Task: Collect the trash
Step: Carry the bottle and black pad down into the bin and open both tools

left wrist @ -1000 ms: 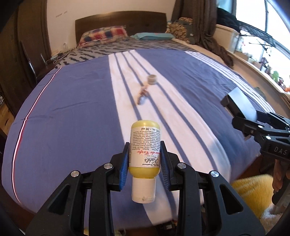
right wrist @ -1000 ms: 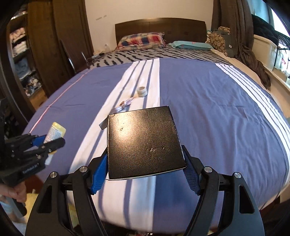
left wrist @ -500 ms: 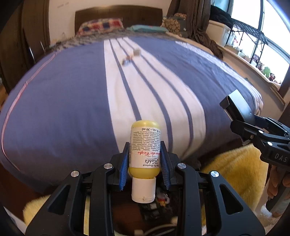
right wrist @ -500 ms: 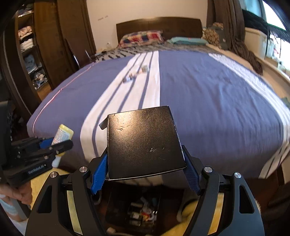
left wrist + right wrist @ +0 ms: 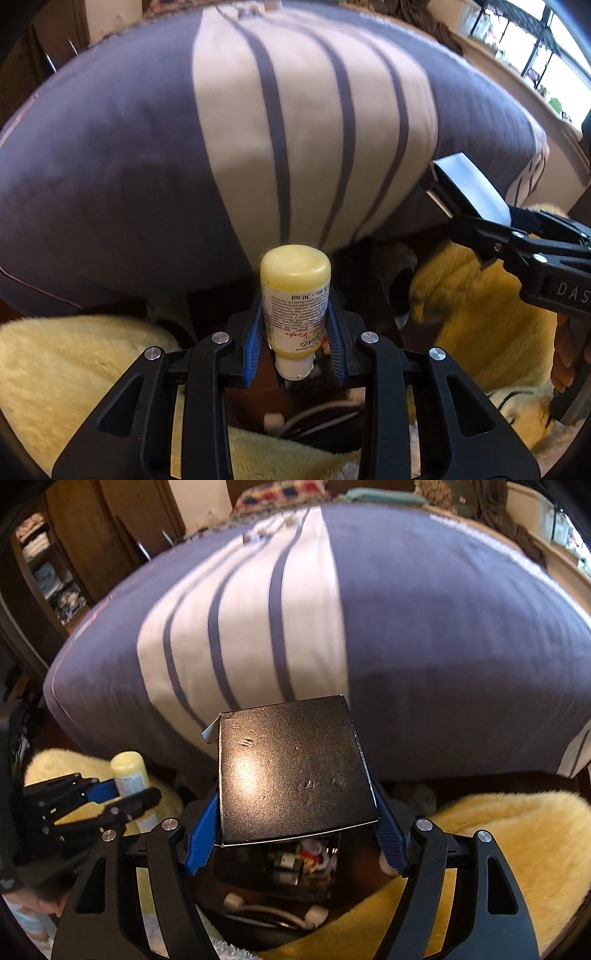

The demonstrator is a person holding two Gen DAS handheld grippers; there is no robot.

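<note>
Now you are at the carry-and-drop step: your left gripper [image 5: 295, 343] has its blue pads clamped on the yellow lotion bottle [image 5: 294, 295], cap toward you, and your right gripper [image 5: 293, 830] is clamped on the flat black box [image 5: 291, 768], both held off the foot of the striped bed [image 5: 443, 609]. In the right wrist view the dark bin [image 5: 280, 871] sits at about 6 o'clock under the box, between the yellow rugs [image 5: 509, 834]. Judging by that, the next move calls for centring each piece over the opening before you let the fingers part. The box hides most of the bin; its rim and contents are hard to make out, and blur softens the small scraps [image 5: 255, 537] far up the bed.
</note>
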